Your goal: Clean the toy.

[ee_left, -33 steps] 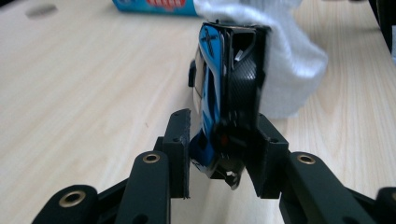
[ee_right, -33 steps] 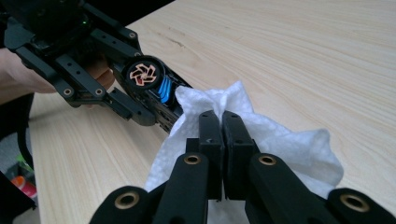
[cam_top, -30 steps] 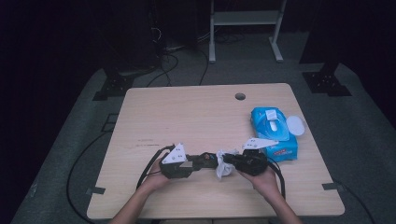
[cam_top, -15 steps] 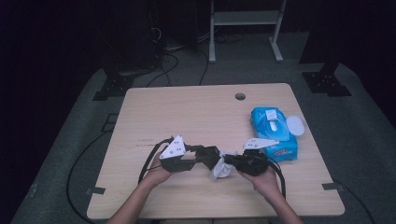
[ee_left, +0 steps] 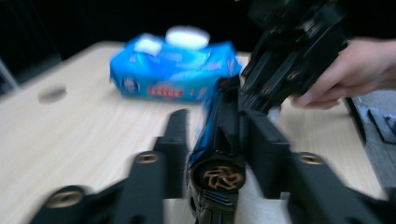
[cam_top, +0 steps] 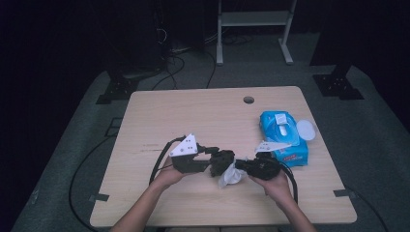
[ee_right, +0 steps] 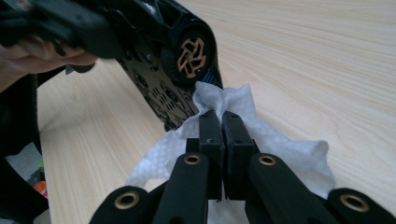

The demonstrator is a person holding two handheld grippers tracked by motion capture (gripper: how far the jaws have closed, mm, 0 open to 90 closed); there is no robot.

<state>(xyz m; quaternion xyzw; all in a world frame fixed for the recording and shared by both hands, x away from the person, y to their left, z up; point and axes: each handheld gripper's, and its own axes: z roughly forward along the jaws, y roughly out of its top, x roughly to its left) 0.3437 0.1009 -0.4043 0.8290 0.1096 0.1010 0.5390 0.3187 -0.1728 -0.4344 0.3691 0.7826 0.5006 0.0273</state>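
Observation:
A black toy car (ee_left: 217, 177) with bronze wheels and blue trim sits between the jaws of my left gripper (ee_left: 218, 120), lifted off the wooden table (cam_top: 193, 111). Those jaws have just been opening a little, but the car stays held between them. In the high view the left gripper (cam_top: 220, 162) points right and meets my right gripper (cam_top: 241, 167) near the front middle. The right gripper (ee_right: 220, 116) is shut on a crumpled white wipe (ee_right: 289, 154), which touches the underside of the car (ee_right: 187, 51). The wipe (cam_top: 231, 177) hangs below both grippers.
A blue pack of wet wipes (cam_top: 283, 137) lies at the right of the table with its white lid (cam_top: 305, 129) flipped open. A round cable hole (cam_top: 248, 100) is near the far edge. Black cables trail from both grippers toward the front.
My left gripper has risen and tilted with the car, its grey plate now higher. The right gripper and the wipe have stayed in place.

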